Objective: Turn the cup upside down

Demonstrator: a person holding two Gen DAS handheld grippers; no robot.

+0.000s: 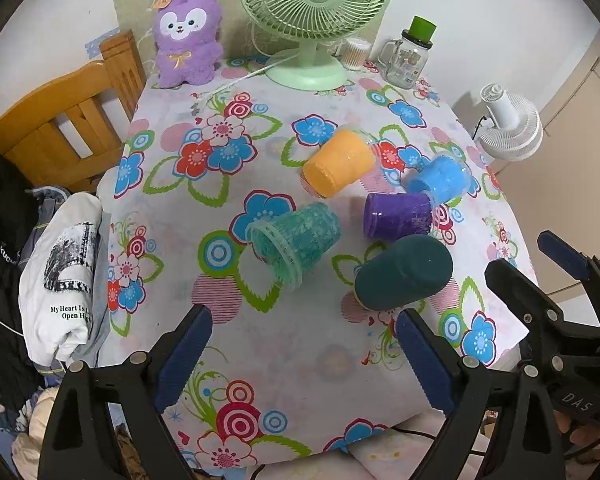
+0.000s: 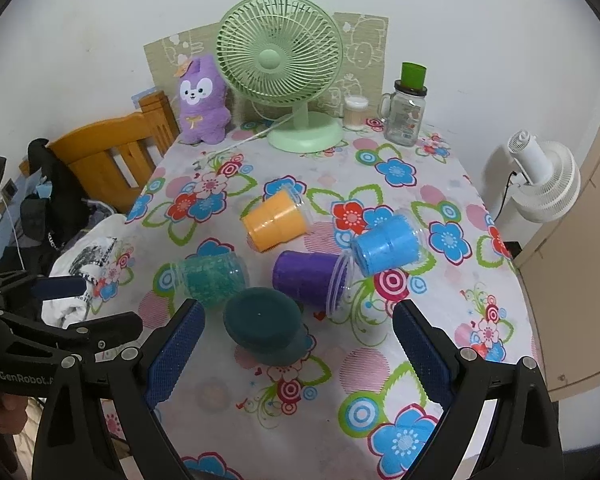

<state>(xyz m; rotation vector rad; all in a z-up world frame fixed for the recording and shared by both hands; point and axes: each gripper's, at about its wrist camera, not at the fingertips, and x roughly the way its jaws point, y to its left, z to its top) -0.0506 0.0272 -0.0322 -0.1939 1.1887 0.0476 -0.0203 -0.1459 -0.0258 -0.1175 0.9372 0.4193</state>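
Observation:
Several plastic cups are on the flowered tablecloth. A dark teal cup (image 1: 404,276) (image 2: 266,330) stands upside down nearest me. A clear teal cup (image 1: 294,238) (image 2: 212,276), a purple cup (image 1: 398,216) (image 2: 308,278), an orange cup (image 1: 338,162) (image 2: 276,222) and a blue cup (image 1: 440,178) (image 2: 388,244) lie on their sides. My left gripper (image 1: 304,348) is open and empty, just short of the dark teal cup. My right gripper (image 2: 298,342) is open and empty, with the dark teal cup between its fingers but apart from them; it also shows in the left wrist view (image 1: 540,264).
A green desk fan (image 1: 314,12) (image 2: 284,68), a purple plush toy (image 1: 188,36) (image 2: 202,100), a glass jar mug with a green lid (image 1: 410,56) (image 2: 406,108) and a small container (image 2: 355,113) stand at the table's back. A wooden chair (image 1: 60,120) with clothes is left, a white fan (image 2: 544,176) right.

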